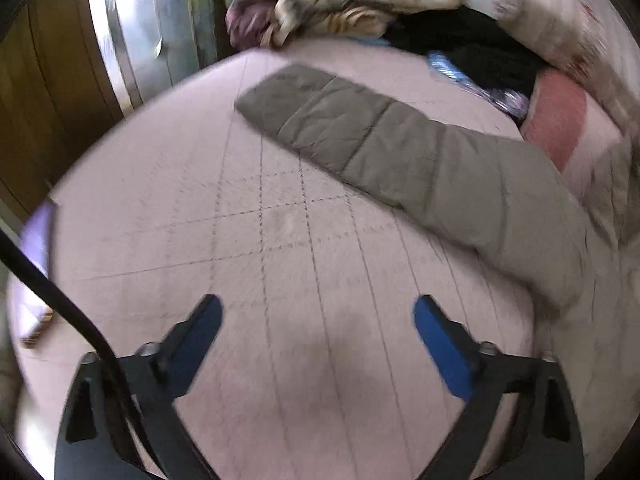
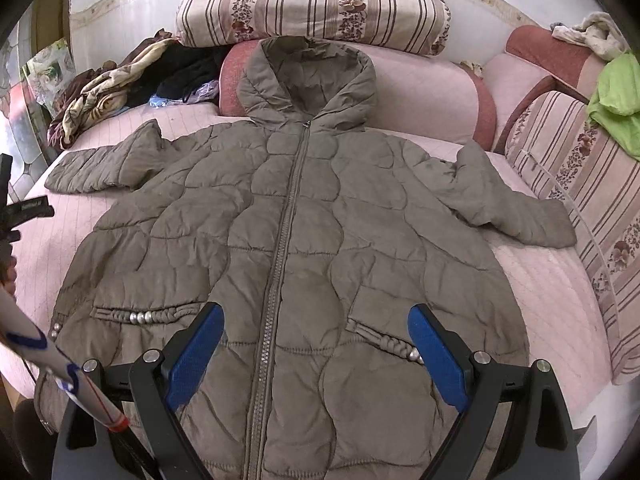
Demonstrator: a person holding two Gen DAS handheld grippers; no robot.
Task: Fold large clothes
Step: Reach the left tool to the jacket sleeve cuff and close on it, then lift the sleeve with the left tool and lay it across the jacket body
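A grey-brown quilted hooded coat (image 2: 304,232) lies flat and zipped on the pink bed cover (image 2: 552,300), hood toward the pillows, both sleeves spread out. My right gripper (image 2: 316,316) hovers open above the coat's lower front, over the zip, nothing between its blue pads. In the blurred left wrist view, one coat sleeve (image 1: 360,132) stretches across the bed cover (image 1: 160,200). My left gripper (image 1: 318,308) is open over bare cover, short of the sleeve, holding nothing.
A striped floral pillow (image 2: 312,4) and pink bolsters (image 2: 432,92) lie behind the hood. Crumpled blankets and dark clothes (image 2: 132,80) are piled at the back left. A green garment (image 2: 616,100) hangs at right. A wooden door (image 1: 44,92) stands beyond the bed edge.
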